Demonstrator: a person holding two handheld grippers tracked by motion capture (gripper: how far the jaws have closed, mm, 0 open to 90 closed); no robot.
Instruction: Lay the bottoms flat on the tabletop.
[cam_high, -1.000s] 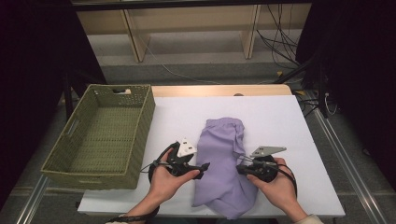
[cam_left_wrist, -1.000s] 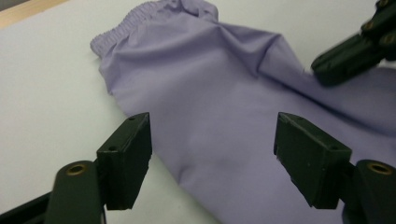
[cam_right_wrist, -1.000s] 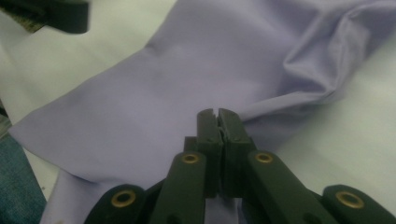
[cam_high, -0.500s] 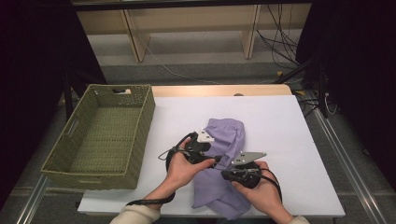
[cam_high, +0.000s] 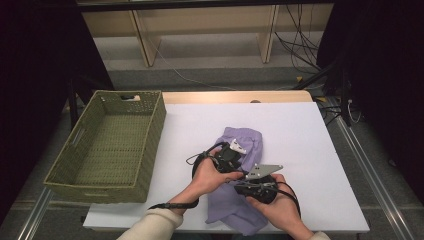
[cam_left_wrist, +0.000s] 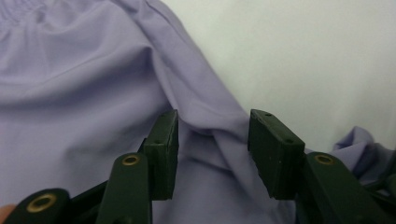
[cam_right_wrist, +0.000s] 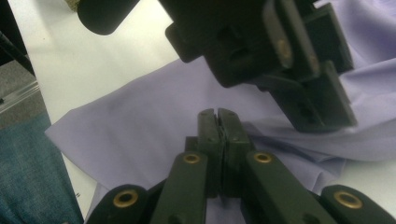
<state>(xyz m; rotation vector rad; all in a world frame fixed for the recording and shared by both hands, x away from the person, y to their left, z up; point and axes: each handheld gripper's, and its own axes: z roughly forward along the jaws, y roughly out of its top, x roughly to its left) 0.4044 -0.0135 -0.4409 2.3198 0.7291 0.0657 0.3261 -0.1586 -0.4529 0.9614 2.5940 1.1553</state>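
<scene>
The right gripper (cam_right_wrist: 218, 116) sits jaws pressed together over the lilac garment (cam_high: 235, 200) on the white table (cam_high: 300, 130). The left gripper (cam_left_wrist: 212, 140) has been closing – a fabric fold between its parted jaws. Farther left, the green wicker basket (cam_high: 155, 125) – no readable writing.

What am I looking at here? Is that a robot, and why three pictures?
No robot: a person holds a hand tool with two black jaws in each hand. One camera looks down from above; the others ride on the tools. On the white table lie a lilac cloth and a green basket. The left gripper has just been closing around a fold of the cloth, its pads not yet pressing. The right gripper is shut; whether it pinches cloth is hard to tell.
</scene>
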